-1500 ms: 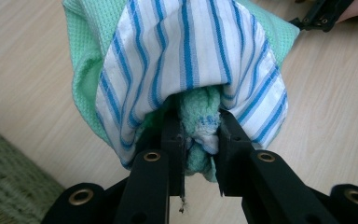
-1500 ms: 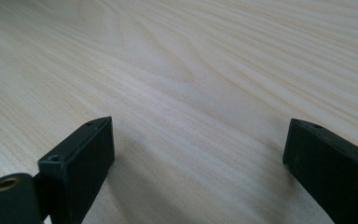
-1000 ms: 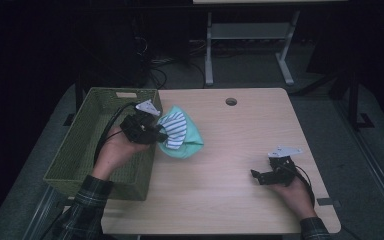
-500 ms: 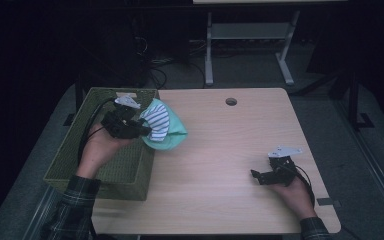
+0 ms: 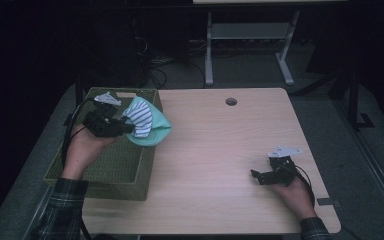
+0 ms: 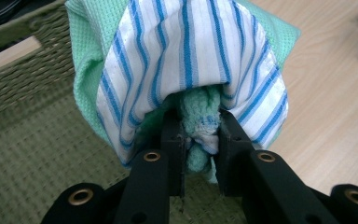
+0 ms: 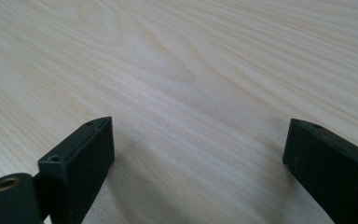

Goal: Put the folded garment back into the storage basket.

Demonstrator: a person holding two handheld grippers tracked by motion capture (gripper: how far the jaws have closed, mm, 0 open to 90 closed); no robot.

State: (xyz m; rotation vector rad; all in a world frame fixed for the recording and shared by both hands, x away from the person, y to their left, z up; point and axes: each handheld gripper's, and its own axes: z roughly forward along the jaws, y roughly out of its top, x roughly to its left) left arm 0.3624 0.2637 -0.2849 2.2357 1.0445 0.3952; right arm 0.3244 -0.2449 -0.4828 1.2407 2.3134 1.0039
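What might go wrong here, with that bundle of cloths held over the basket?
The left gripper pinches just a small fold of the cloths, so the bundle may slip out. It hangs across the basket rim, partly above the table, so a release now might leave it draped on the edge or outside.

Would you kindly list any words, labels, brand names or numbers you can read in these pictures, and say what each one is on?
None: no readable text shows on the striped and green cloth, the woven basket, the wooden table, the left gripper or the right gripper.
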